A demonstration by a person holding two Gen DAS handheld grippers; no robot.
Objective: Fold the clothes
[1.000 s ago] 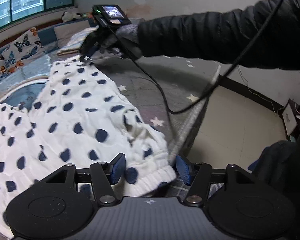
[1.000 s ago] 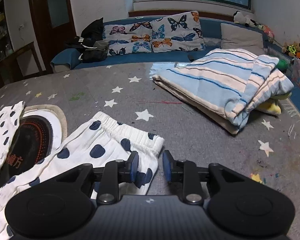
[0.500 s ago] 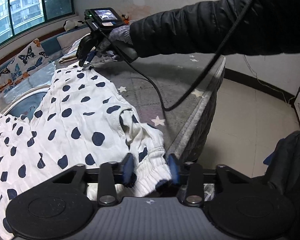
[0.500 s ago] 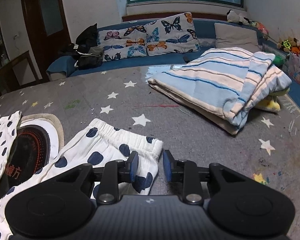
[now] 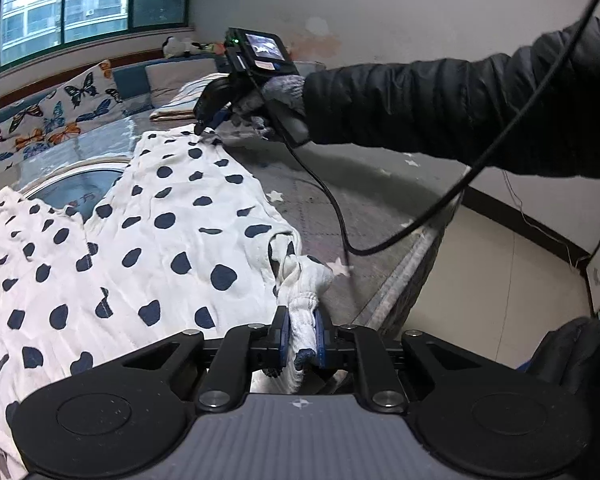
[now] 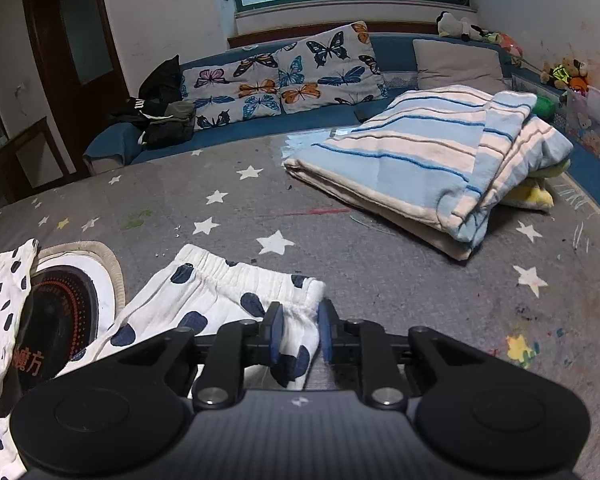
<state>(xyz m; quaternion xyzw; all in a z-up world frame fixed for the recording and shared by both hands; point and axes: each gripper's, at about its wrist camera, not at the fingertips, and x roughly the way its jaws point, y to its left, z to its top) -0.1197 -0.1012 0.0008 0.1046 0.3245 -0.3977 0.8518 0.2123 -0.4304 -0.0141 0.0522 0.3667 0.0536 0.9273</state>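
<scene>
White trousers with dark blue dots [image 5: 148, 240] lie spread on a grey star-patterned mat [image 5: 364, 200]. My left gripper [image 5: 300, 334] is shut on a bunched elastic cuff at the near edge of the mat. In the left wrist view, the right gripper [image 5: 210, 120], held by a gloved hand in a black sleeve [image 5: 440, 108], pinches the far end of the garment. In the right wrist view, my right gripper [image 6: 298, 334] is shut on the corner of the elastic waistband [image 6: 236, 276] of the dotted trousers [image 6: 180, 312].
A folded blue-and-cream striped blanket [image 6: 432, 160] lies on the mat to the right. Butterfly cushions [image 6: 284, 76] and dark clothes [image 6: 160, 116] sit on a blue sofa behind. A round dark mat [image 6: 60, 320] lies under the garment. The mat's edge [image 5: 404, 280] drops to a tiled floor.
My left gripper went from open around the cuff to shut on it and lifted it slightly. The right gripper stayed shut on the waistband, which has bunched between its fingers.
</scene>
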